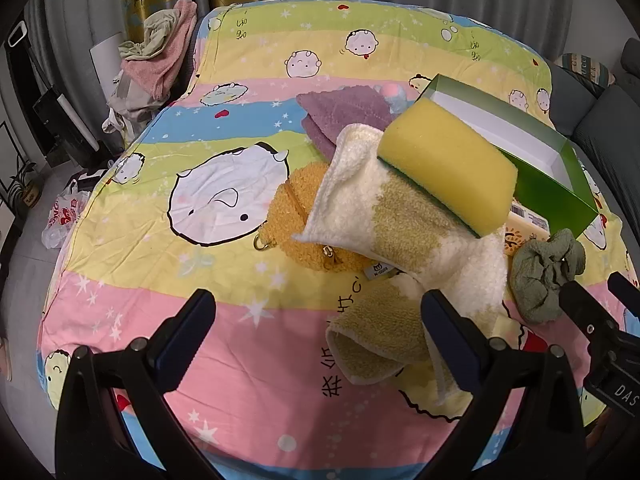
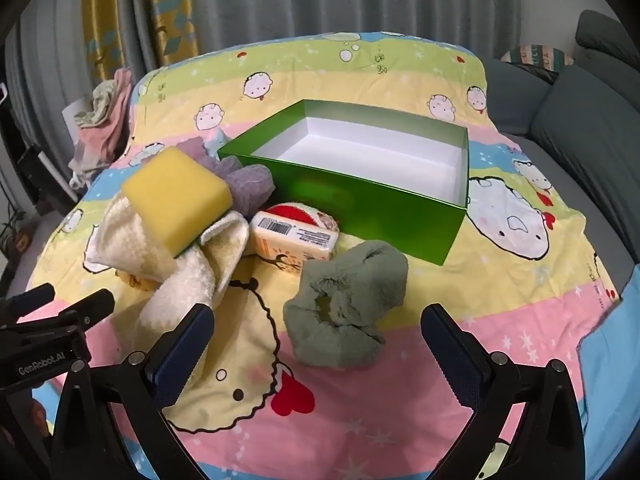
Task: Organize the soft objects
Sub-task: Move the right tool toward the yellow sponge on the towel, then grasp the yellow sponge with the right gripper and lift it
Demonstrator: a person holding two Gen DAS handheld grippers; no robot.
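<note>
Soft things lie heaped on the quilt (image 2: pixel 520 312) just left of the green box (image 2: pixel 360 204), which stands open with nothing in it, so none of the sorting looks done yet.

Your right gripper (image 2: pixel 316 344) is spread wide and holds nothing; it tilts down toward the grey-green scrunchie (image 2: pixel 344 308), which sits apart from the heap and nearest your jaws. That makes it the easy first pick, I would judge: nothing rests on it and the box is just behind it.

Your left gripper (image 1: pixel 316 332) is also wide and empty, angled down over the cream and olive towel (image 1: pixel 400 216). A folded end of that towel lies just beside the right finger, not between the pads.

The sponge (image 1: pixel 448 172) rests on top of the towel, leaning toward the box wall, so pulling the towel first would probably tip it off. Take the sponge before the cloth under it.

Under the towel's left edge peeks an orange fuzzy pouch (image 1: pixel 288 216) with a zip and clasp; a purple cloth (image 1: pixel 340 116) lies behind, against the box corner. A wrapped soap bar (image 2: pixel 296 236) sits between the towel and the box, touching the box front as far as I can tell.

Everything here will squash under the pads, so close gently and grip bulk, not a loose edge.
</note>
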